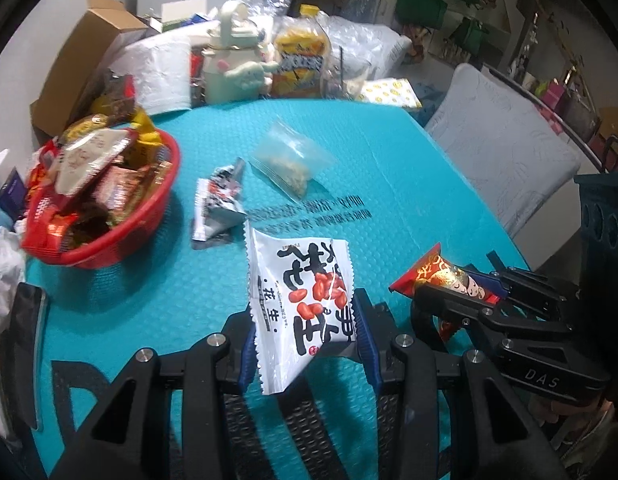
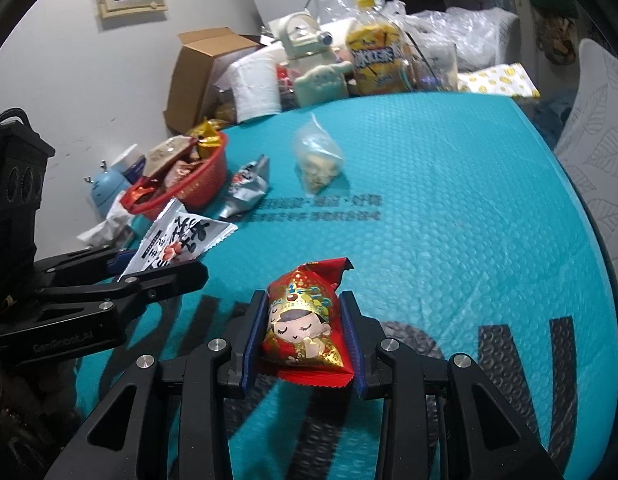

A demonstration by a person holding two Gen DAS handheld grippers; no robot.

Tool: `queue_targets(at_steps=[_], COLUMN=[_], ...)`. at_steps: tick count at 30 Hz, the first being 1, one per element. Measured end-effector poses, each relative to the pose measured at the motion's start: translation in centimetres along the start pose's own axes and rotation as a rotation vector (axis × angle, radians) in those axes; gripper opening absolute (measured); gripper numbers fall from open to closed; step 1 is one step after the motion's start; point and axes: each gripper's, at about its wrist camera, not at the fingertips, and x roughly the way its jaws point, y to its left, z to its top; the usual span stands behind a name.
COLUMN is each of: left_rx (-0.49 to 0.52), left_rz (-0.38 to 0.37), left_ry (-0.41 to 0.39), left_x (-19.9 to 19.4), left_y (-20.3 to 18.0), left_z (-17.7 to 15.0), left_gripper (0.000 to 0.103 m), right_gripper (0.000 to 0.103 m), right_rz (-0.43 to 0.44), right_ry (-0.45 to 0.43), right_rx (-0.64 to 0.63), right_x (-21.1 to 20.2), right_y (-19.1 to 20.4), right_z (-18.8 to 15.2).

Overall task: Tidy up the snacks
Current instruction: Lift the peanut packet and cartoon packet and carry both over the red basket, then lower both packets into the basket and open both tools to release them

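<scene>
Left gripper (image 1: pixel 305 344) jaws grasp a white peanut packet (image 1: pixel 299 304); right gripper (image 2: pixel 305 344) jaws clamp a red packet (image 2: pixel 305 320). Both packets sit between the jaws, above the tabletop (image 2: pixel 449 240). Ahead lies a red basket (image 1: pixel 149 216).

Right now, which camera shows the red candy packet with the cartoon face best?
The right wrist view: the red foil candy packet with the cartoon face sits front-on, clamped in the right gripper. The left wrist view shows that packet only at an angle, partly hidden by the fingers.

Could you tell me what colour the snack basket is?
The basket is red, clearest in the left wrist view.
</scene>
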Motion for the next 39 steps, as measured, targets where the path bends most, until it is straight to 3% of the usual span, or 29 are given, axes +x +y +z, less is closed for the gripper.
queue_targets(at_steps=[14, 27, 39], left_rx=[-0.065, -0.076, -0.105], left_rz=[0.083, 0.156, 0.248], left_ry=[-0.128, -0.228, -0.218], left_x=[-5.5, -9.5, -8.4], left_y=[4.5, 9.3, 15.0], left_z=[0.9, 4.3, 6.4], left_gripper=[0.041, 0.041, 0.041], right_gripper=[0.035, 0.035, 0.035], right_rz=[0.086, 0.151, 0.191], right_ry=[-0.045, -0.132, -0.121], right_rx=[-0.178, -0.308, -0.381], right_x=[0.3, 0.9, 5.4], right_y=[6.2, 11.3, 14.6], right_z=[4.0, 9.1, 13.2])
